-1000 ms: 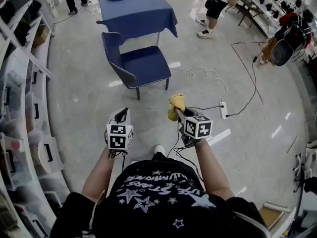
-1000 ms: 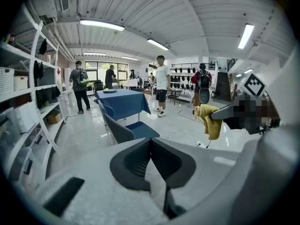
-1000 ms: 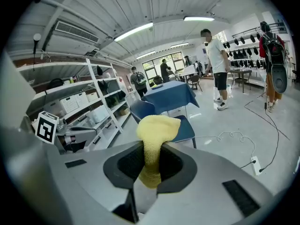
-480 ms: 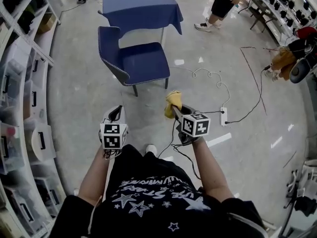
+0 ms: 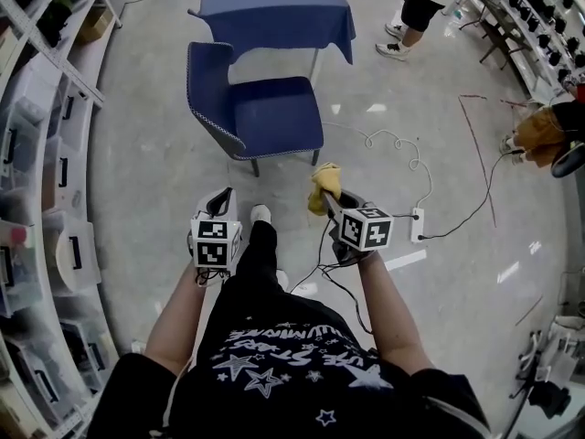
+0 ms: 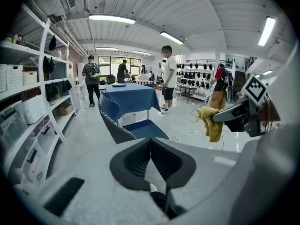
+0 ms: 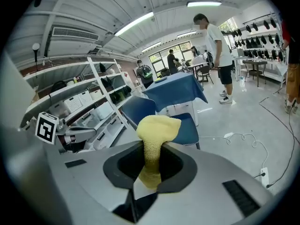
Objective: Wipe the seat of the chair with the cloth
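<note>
The right gripper (image 5: 329,201) is clamped on a crumpled yellow cloth (image 7: 153,134). The cloth's bunched end sticks out past the jaws, and a short tail hangs below them. The left gripper (image 5: 221,201) has its jaws together with nothing between them. The dark blue upholstered chair (image 5: 271,115) stands on the pale glossy floor (image 5: 146,181) ahead of the person, well apart from both grippers. Its seat is bare and its backrest rises at the seat's left side.

No wiping has begun, and the step in hand appears to be the approach. To do it well, the right gripper should probably come down over the seat's near edge with the bunched end of the cloth leading. That way fabric, not the hard jaw tips, meets the upholstery. It can then press flat and sweep in overlapping passes to the far edge, and tilting the gripper would likely spread more cloth. A white coiled cable (image 5: 393,144) lies on the floor just right of the chair and is worth stepping around.
</note>
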Demonstrator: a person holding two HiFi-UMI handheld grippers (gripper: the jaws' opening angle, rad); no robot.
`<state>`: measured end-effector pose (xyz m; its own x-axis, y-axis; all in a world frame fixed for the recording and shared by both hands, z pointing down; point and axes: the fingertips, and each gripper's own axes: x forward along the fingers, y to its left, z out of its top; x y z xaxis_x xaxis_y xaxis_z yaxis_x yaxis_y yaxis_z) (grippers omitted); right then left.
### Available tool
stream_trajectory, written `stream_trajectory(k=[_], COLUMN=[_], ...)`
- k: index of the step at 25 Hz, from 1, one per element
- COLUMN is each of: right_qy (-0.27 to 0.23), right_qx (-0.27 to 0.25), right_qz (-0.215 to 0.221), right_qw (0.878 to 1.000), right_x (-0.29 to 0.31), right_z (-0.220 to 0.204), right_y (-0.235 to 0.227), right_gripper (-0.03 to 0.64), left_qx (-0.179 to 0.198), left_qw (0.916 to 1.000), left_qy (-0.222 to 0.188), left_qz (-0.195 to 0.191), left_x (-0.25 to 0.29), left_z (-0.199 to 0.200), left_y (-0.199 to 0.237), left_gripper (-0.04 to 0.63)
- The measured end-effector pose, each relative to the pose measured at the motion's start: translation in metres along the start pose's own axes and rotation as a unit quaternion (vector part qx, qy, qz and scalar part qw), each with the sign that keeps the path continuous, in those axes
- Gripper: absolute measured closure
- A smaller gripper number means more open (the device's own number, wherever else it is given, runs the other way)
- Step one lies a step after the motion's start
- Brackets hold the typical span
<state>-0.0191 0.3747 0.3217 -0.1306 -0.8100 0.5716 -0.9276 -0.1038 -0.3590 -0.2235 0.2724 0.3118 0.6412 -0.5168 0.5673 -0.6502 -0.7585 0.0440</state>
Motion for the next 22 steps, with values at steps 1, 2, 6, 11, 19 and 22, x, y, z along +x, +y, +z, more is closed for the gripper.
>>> stream_trajectory(k=[1,2,6,11,19,22], right_qy=[0.003,0.005,0.020,0.040,0.059,0.065], right_qx=[0.001,0.002,0.003,0.009,-0.020,-0.024], right_qz=[-0.002,-0.005,-0.020,-0.034,-0.046,-0.047], right_qw=[1.000,1.000,1.000,0.999,0.997,0.997], right_x=[0.007,0.014,0.052,0.107,0.182,0.205], right_z=[0.004,0.008,0.032,0.077,0.146,0.158], right_y=[-0.005,-0.010,-0.030,-0.056,-0.077,-0.086], right_gripper=[0.552,0.552,0.552,0.552,0.552,0.552], left_qx=[0.000,0.000,-0.002,-0.015,-0.043,-0.037], left_qw=[1.0000,0.9999,0.9995,0.9983,0.9968,0.9967], left_qy=[0.001,0.001,0.007,0.013,0.012,0.026], left_qz=[-0.005,-0.010,-0.029,-0.055,-0.067,-0.068], left_x=[0.011,0.023,0.077,0.145,0.221,0.241], left_z=[0.004,0.009,0.030,0.067,0.110,0.114], left_y=[0.002,0.004,0.022,0.043,0.076,0.083], left_gripper=[0.575,0.575,0.575,0.575,0.575,0.575])
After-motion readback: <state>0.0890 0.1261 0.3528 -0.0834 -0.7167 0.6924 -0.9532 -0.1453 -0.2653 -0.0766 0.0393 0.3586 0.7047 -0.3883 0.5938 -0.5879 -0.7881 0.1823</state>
